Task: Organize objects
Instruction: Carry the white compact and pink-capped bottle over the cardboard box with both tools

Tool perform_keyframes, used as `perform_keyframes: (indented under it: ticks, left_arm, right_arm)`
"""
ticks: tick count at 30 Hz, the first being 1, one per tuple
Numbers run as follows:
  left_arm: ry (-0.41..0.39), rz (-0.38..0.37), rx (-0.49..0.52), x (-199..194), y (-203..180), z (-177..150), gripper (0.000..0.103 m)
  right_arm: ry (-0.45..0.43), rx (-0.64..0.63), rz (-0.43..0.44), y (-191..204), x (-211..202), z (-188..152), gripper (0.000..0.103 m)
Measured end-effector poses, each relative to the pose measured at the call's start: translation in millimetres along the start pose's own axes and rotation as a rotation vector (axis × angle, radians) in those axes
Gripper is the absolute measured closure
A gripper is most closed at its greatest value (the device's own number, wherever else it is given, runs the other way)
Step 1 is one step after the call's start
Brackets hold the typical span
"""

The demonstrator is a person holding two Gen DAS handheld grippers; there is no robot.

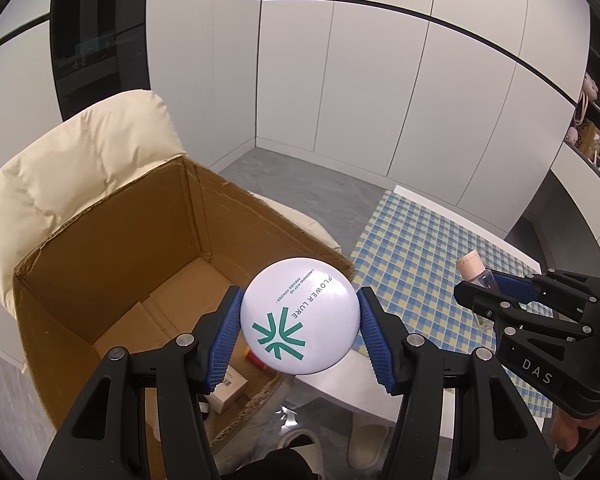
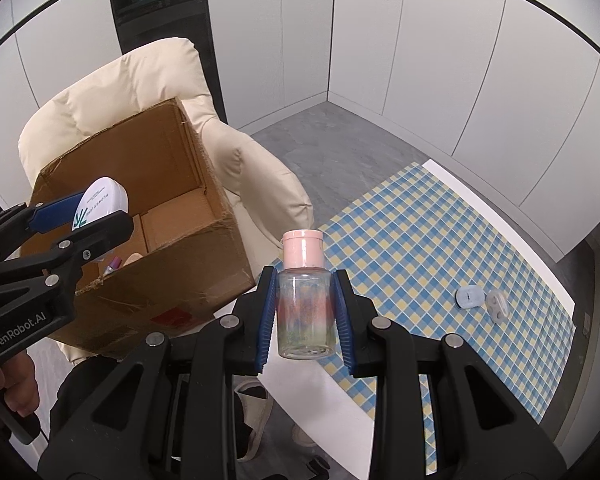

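Between the blue ribbed pads of the left gripper (image 1: 299, 330): a round white powder compact with a green star logo (image 1: 299, 315), pinched across its width, flat face up toward the camera, jaws spread only as far as the disc demands. Held that way, presumably, so that a simple release lets it fall flat. Below and ahead of those tongs, an open brown cardboard box (image 1: 112, 216) propped on a cream padded armchair (image 1: 60, 168), with the compact poised over the near rim (a small carton and something red already down on the box floor). Off to the right of the left tongs, the right gripper (image 2: 305, 314), closed on a clear plastic bottle with a pink cap (image 2: 303, 300), gripped at the body, cap forward and clear of the pads. Under and ahead of that gripper, a blue-and-yellow checked tablecloth (image 2: 400, 248), with two small pale round items (image 2: 485, 300) farther right, lying untouched. Bottle kept back over the table edge, likely waiting for the compact to go in first. Box left of the right tongs, near but not touching.
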State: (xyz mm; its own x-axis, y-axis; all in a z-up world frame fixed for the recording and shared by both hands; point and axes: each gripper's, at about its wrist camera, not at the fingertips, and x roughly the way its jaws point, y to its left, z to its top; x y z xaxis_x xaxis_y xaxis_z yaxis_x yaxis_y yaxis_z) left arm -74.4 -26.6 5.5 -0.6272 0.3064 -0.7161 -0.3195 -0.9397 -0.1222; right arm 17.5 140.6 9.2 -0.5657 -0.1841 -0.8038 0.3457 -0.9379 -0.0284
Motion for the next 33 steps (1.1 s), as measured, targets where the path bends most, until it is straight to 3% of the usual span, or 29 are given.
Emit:
perform_keyframes:
  ticks: [33]
  left_arm:
    - [0.022,0.145,-0.106,-10.5,77.7,-19.4,0.045]
  right_arm:
    - [-0.002,-0.110,0.117,80.1,16.3,16.6,0.074]
